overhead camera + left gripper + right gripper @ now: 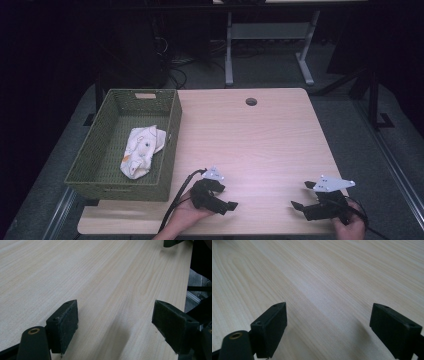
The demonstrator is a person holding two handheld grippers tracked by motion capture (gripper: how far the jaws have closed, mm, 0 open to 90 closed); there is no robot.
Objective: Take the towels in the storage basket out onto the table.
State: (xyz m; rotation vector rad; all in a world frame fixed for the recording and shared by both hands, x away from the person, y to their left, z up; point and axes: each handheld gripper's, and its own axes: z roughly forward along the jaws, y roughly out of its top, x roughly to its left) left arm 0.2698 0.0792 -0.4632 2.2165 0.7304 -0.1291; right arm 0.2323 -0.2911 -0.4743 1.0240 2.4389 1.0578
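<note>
Cloth (142,151), cream with small printed marks, lies crumpled on the floor of the green woven basket (107,185) at the table's left edge; nothing else lies loose on the wooden table (260,135). Left gripper (222,200) rests low near the front edge, just right of the basket's front right corner, held in a hand (186,218); right gripper (302,198) sits well apart toward the front right corner, held in the other hand (350,227).

Jaw state: in the left gripper view the pads (65,323) stand wide apart over bare wood, nothing between them; same in the right gripper view, pads (272,326) spread, bare grain between.

Key relation: cloth lies up and to the left of the left gripper, beyond the basket's near right wall; its long axis runs roughly front to back, slightly tilted, upper end toward the right wall, lower end toward the basket's front. Left gripper is clearly the nearer tool; right gripper would have to cross the whole table front.

Judgement: the coming reach belongs to the left gripper, which at present points rightward, away from the basket; it needs to turn, lift over the wall, then descend onto the cloth's near end; wall rim is the likely snag.
</note>
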